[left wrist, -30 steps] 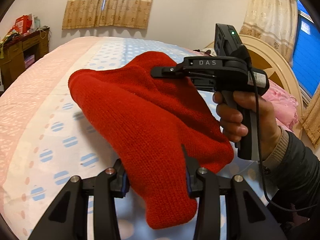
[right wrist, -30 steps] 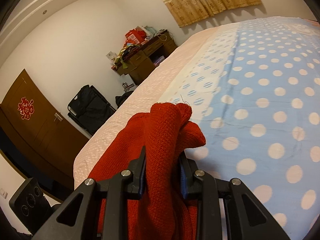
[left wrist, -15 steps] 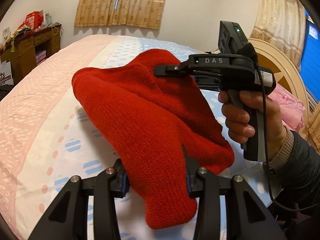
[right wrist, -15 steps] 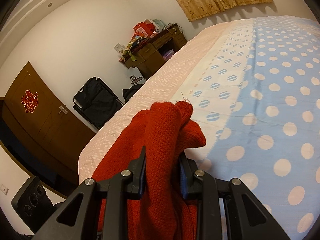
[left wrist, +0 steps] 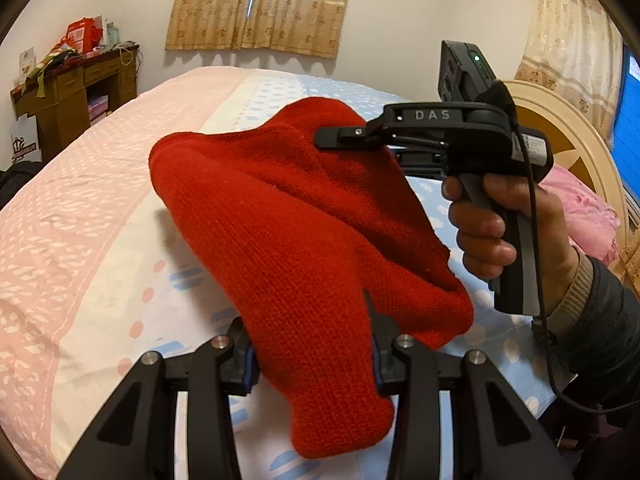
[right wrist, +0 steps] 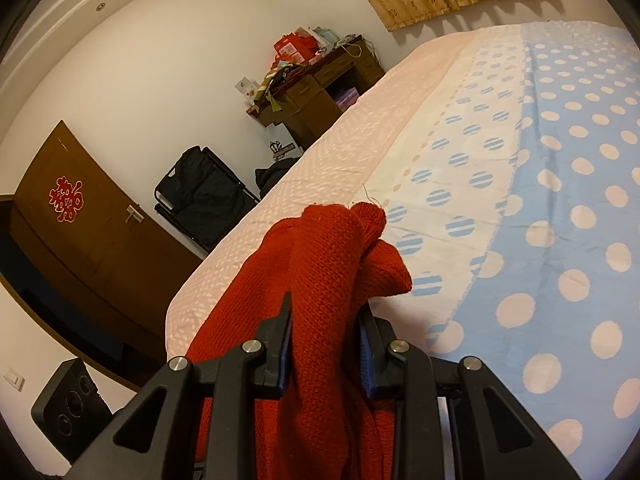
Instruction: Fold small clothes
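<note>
Red knit (left wrist: pixel 304 240) unmoved above bed (left wrist: pixel 100 240)

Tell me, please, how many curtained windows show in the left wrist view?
2: one curtain on the far wall beyond the bed, another at right, above the headboard. Others may lie outside the frame.

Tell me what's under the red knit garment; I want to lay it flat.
Under the red knit garment, held up by both hand-held grippers, lies the dotted bedspread. The patch directly behind the fabric is hidden.
</note>
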{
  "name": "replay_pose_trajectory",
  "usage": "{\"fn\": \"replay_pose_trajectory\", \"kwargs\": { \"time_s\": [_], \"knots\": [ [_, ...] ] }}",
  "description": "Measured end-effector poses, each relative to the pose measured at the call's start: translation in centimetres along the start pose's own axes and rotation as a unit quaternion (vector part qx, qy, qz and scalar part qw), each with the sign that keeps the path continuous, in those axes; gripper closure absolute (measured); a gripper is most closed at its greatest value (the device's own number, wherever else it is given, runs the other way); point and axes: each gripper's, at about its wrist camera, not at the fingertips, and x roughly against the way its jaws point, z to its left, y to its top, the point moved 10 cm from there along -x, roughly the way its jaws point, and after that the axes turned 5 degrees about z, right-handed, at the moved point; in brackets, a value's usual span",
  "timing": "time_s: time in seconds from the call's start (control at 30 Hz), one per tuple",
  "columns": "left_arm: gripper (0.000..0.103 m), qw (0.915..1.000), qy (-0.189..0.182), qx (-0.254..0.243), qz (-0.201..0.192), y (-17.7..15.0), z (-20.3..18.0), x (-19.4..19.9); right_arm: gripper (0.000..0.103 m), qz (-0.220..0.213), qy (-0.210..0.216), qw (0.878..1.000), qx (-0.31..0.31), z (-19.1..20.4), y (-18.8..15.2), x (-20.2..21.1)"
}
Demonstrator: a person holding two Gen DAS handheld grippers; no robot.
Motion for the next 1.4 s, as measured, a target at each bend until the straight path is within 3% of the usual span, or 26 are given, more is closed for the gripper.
{"fn": "replay_pose_trajectory", "kwargs": {
  "time_s": [0.3,0.83,1.23,1.4],
  "knots": [
    [0.061,0.9997,0.007,0.021,0.006,-1.1,1.1,0.3,0.076,0.017,0.001,1.0,0.004,0.7,-0.3,-2.2],
    [0.059,0.9985,-0.001,0.054,0.008,-3.8,2.1,0.0,0.075,0.042,-0.018,0.999,-0.016,-1.5,-1.1,-5.2],
    [0.046,0.998,0.011,0.062,0.008,-4.0,2.5,0.3,0.075,0.05,-0.05,0.997,0.001,-2.3,-1.5,-5.9],
    [0.042,0.9981,0.023,0.056,0.013,-3.9,2.1,1.1,0.062,0.048,-0.078,0.996,0.003,-3.2,-1.7,-5.6]
  ]
}}
